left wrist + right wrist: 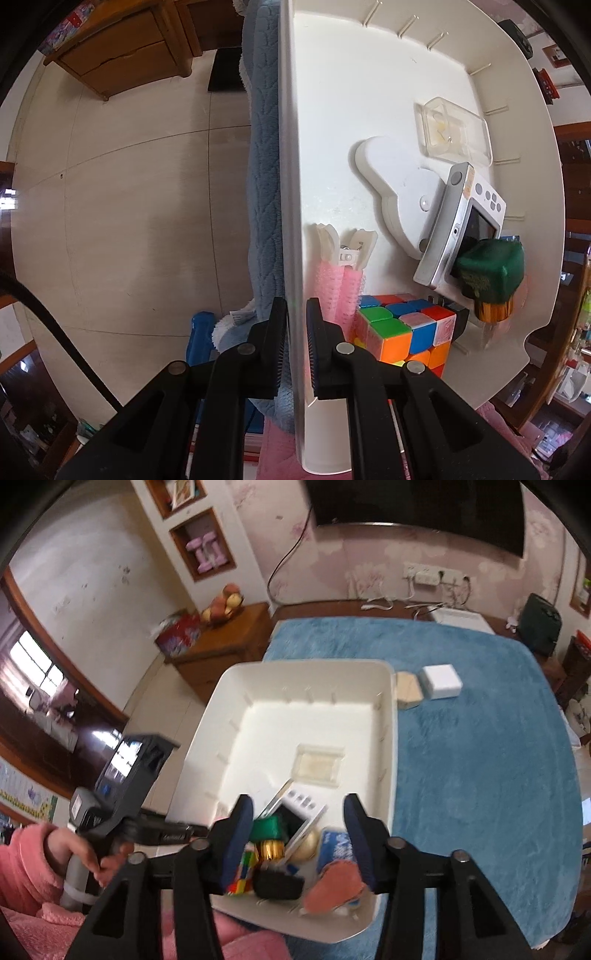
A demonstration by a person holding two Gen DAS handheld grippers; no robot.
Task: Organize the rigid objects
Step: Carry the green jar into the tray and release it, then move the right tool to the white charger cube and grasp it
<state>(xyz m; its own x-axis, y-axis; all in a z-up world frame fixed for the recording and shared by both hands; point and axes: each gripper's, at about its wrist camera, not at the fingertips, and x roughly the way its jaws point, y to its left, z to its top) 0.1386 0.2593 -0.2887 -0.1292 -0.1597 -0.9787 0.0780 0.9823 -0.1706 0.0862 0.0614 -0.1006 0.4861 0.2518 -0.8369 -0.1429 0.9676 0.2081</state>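
My left gripper is shut on the left wall of a white plastic bin. The bin holds a Rubik's cube, a small white camera, a green-capped bottle, a pink hair clip, a white flat piece and a clear case. In the right wrist view the bin lies on the blue blanket. My right gripper is open and empty above the bin's near end, over the camera, the cube and a pink item.
A small white box and a beige wooden block lie on the blanket beyond the bin. A wooden side table with fruit stands at the bed's far left. Tiled floor lies left of the bed.
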